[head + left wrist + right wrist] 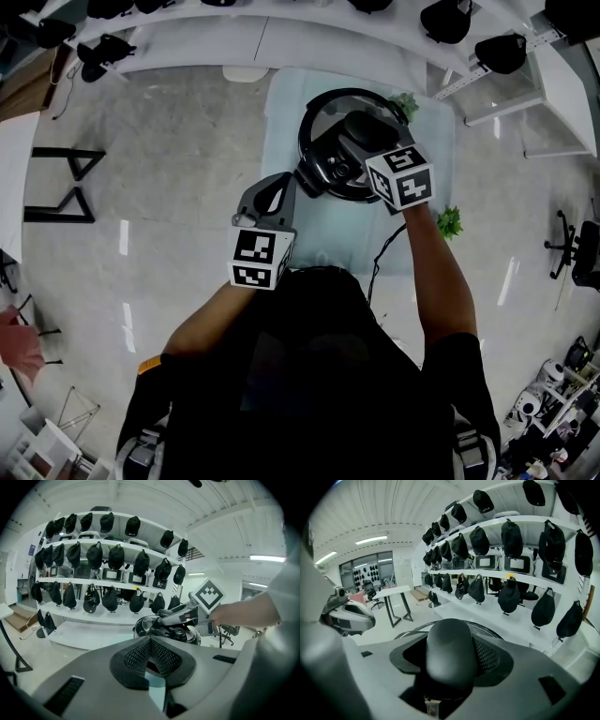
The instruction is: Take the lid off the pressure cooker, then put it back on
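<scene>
The pressure cooker stands on a pale blue table, its round black-rimmed lid on top. My right gripper reaches over it from the right, shut on the lid's black knob handle, which fills the space between its jaws. I cannot tell whether the lid is seated or raised. My left gripper hovers just left of the cooker, shut, with nothing between its mesh pads. From the left gripper view the cooker shows ahead, with the right gripper over it.
Small green plants sit at the table's right edge and far corner. A white curved shelf unit hung with black caps stands beyond the table. A black-legged table is on the left, and office chairs stand on the right.
</scene>
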A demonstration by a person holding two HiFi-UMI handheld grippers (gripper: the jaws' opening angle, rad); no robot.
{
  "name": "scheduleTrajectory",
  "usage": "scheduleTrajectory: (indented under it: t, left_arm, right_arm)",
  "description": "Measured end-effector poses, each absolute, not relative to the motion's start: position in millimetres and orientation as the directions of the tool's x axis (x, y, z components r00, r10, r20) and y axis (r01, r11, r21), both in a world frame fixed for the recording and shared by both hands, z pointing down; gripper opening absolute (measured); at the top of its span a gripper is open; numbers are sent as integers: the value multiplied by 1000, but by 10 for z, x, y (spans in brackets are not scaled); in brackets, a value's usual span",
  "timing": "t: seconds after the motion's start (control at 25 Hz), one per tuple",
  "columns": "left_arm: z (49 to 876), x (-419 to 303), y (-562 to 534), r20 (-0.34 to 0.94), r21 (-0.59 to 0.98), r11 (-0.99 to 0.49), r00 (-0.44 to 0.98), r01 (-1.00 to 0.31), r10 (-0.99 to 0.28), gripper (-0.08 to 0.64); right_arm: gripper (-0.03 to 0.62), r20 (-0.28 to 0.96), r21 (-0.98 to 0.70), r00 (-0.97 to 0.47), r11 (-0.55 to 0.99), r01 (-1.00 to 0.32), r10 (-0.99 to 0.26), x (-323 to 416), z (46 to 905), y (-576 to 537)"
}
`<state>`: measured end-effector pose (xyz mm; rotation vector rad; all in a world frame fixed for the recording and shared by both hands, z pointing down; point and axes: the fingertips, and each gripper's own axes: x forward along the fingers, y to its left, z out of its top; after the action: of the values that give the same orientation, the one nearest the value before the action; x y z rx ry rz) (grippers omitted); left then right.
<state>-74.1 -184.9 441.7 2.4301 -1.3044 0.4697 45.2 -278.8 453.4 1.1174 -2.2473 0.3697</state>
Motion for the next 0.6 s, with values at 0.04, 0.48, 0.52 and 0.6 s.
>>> scheduleTrajectory:
  t: [0.04, 0.48, 0.52, 0.6]
  left_arm:
    - [4418, -739, -1852, 441, 140, -520, 524, -842, -729, 6]
    - [4457, -631, -1833, 447, 135, -550, 546, -824, -709, 6]
    - [4458, -611, -1836, 446, 136, -553, 549, -822, -707, 8]
    - [4454, -579, -1846, 444, 138, -556, 553, -820, -705, 6]
  right_arm:
    - [291, 619, 14, -486, 627, -779, -618, 453, 4538, -2780]
    - [291, 584, 8, -528, 655, -756, -616, 478, 4601, -2777]
    - [291, 584, 7, -529, 655, -755, -616, 479, 4604, -2779]
    - [291, 583, 5, -530, 654, -756, -616, 479, 4608, -2783]
